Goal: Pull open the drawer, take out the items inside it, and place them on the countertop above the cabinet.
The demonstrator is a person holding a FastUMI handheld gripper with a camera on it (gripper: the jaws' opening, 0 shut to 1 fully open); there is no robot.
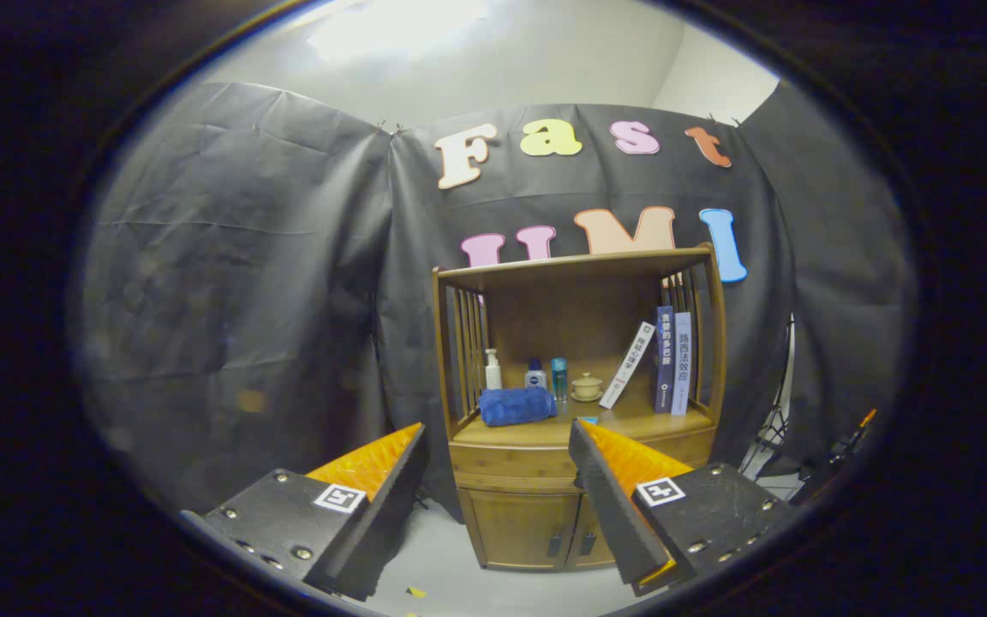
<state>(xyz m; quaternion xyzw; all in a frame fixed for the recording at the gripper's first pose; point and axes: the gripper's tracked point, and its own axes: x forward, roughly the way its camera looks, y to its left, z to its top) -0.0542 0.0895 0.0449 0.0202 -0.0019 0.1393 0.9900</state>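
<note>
We see our gripper (pixel 498 458) with its fingers spread wide and nothing between them, well short of the wooden cabinet (pixel 575 411), which stands upright against the black cloth wall with its front facing us. The drawer (pixel 515 463) is a wide, shallow wooden band just under the countertop (pixel 631 420), its long axis running side to side, and it sits pushed in flush above two lower doors (pixel 536 527). On the countertop lie a rolled blue towel (pixel 517 406), a white pump bottle (pixel 493 370), two small bottles, a little lidded cup (pixel 586 386), and books (pixel 673 362) leaning and standing at the right.
</note>
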